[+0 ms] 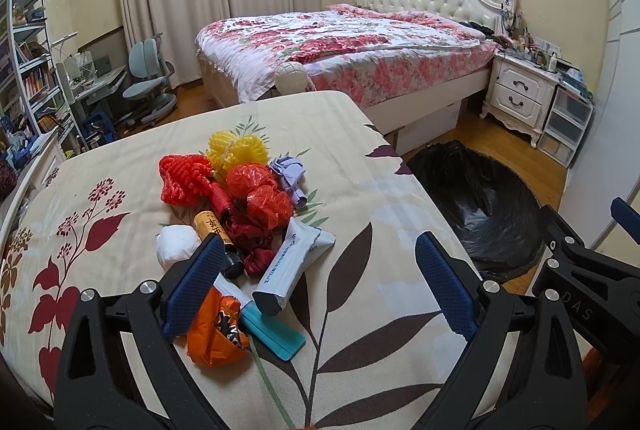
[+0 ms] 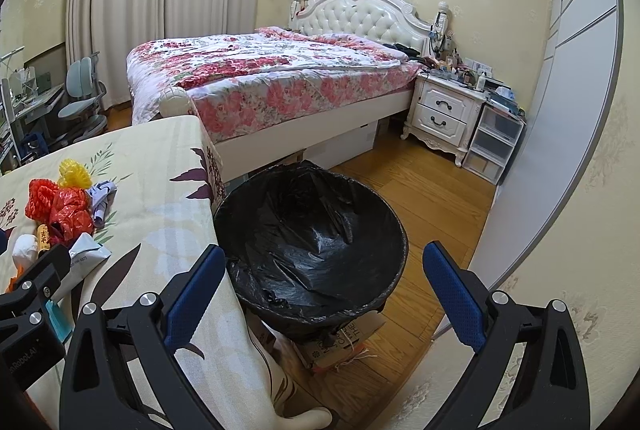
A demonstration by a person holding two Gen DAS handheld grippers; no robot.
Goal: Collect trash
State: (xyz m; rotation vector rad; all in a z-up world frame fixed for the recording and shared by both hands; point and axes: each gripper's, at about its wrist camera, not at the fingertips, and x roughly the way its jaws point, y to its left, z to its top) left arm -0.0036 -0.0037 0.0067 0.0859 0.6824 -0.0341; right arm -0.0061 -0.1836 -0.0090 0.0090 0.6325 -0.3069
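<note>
Gaping wide, left tool [image 1: 320, 282] and right tool [image 2: 324, 294] hold nothing.

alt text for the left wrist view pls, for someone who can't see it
The open left gripper hovers over a pile of trash on a floral-print table: red foam net, yellow foam net, crumpled red plastic bag, white paper ball, orange wrapper. A black-lined trash bin sits on the floor to the right; a floral bed stands behind.
</note>
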